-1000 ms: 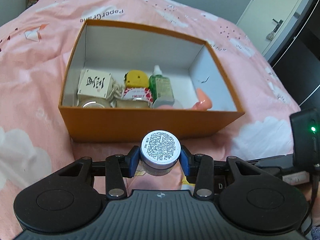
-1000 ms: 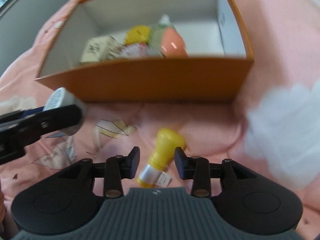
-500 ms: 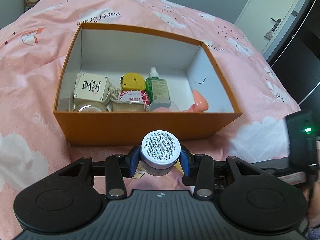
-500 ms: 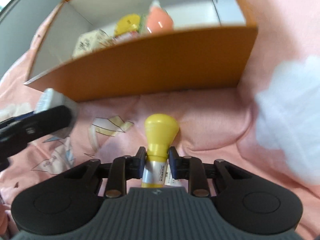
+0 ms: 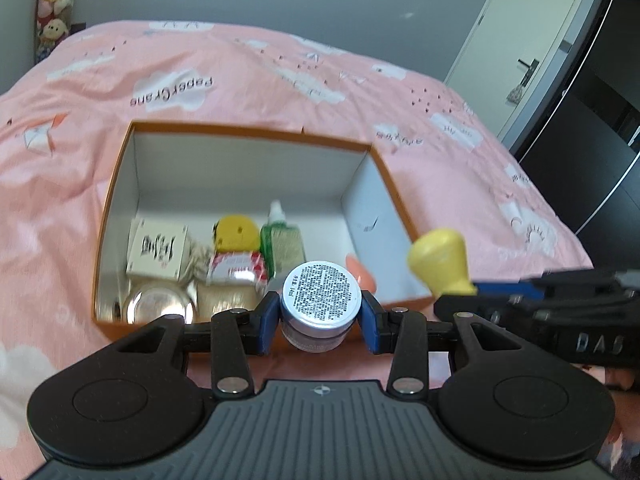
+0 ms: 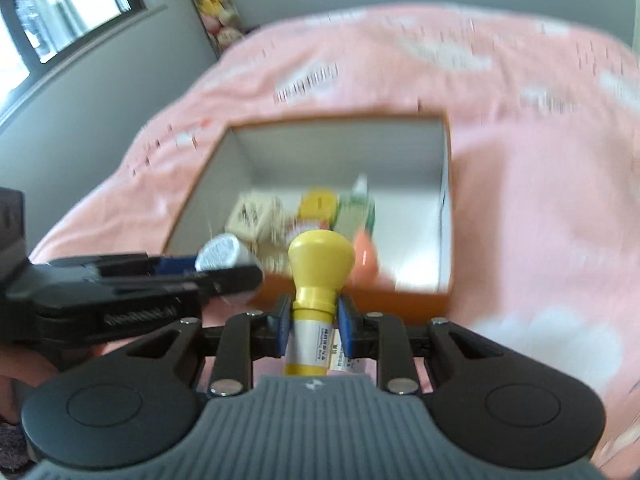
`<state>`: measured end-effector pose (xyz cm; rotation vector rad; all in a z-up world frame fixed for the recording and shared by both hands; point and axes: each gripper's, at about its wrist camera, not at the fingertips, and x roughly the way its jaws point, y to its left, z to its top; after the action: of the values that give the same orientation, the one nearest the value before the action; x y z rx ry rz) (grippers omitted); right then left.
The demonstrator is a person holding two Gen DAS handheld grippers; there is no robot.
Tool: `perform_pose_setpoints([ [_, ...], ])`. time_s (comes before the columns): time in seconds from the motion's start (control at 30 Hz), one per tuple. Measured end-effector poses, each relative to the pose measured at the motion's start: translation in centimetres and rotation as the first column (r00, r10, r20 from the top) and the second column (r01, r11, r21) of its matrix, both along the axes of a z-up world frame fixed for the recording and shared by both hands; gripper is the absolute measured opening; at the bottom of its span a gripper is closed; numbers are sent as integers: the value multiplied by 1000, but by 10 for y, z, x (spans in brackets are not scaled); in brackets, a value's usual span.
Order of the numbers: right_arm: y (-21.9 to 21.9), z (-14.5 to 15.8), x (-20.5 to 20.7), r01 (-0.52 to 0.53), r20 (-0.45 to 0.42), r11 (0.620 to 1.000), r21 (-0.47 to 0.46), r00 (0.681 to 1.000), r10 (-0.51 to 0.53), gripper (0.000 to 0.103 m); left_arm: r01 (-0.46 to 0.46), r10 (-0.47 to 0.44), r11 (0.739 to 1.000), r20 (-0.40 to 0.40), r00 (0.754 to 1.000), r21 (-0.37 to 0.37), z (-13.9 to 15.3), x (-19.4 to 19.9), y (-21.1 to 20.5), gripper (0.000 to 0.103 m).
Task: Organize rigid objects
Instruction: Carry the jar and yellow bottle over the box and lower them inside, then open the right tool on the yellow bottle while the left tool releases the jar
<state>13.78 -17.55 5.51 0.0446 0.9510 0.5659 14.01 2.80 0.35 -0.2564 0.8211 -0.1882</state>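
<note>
An orange box (image 5: 116, 184) with a white inside sits on the pink bed; in the right wrist view the box (image 6: 446, 216) appears ahead. My left gripper (image 5: 319, 318) is shut on a small round silver jar (image 5: 319, 296), label side up, held above the box's near wall. My right gripper (image 6: 313, 322) is shut on the neck of a yellow-capped tube (image 6: 320, 264), lifted off the bed just before the box. The yellow tube (image 5: 440, 260) also shows at the right in the left wrist view. The left gripper (image 6: 224, 268) with its jar (image 6: 220, 254) shows at the left in the right wrist view.
The box holds a cream carton (image 5: 158, 254), a round yellow item (image 5: 236, 234), a green bottle (image 5: 280, 240), a red-and-white packet (image 5: 236, 270), a glass lid (image 5: 158, 306) and an orange-pink piece (image 5: 358, 268). Its far half is bare. A door (image 5: 528, 52) stands at the right.
The right gripper shut on the yellow tube lying on the bed and lifted it up toward the box. The left gripper rose with the jar, so the box now looks lower.
</note>
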Motion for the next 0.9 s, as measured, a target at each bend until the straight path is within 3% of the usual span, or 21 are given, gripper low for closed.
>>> perform_pose_setpoints([
  [0.17, 4, 17, 25, -27, 78, 997, -78, 996, 33, 23, -26, 26, 1000, 37, 999, -2, 5, 19, -2, 48],
  [0.37, 12, 9, 71, -78, 78, 975, -206, 992, 96, 23, -43, 43, 999, 24, 999, -14, -4, 46, 0, 48],
  [0.6, 32, -21, 120, -192, -36, 934, -301, 981, 190, 23, -50, 50, 999, -1, 999, -2, -12, 73, 10, 48],
  [0.9, 60, -55, 158, -263, -169, 906, -332, 961, 217, 23, -57, 57, 998, -44, 997, 14, -24, 96, 17, 48],
])
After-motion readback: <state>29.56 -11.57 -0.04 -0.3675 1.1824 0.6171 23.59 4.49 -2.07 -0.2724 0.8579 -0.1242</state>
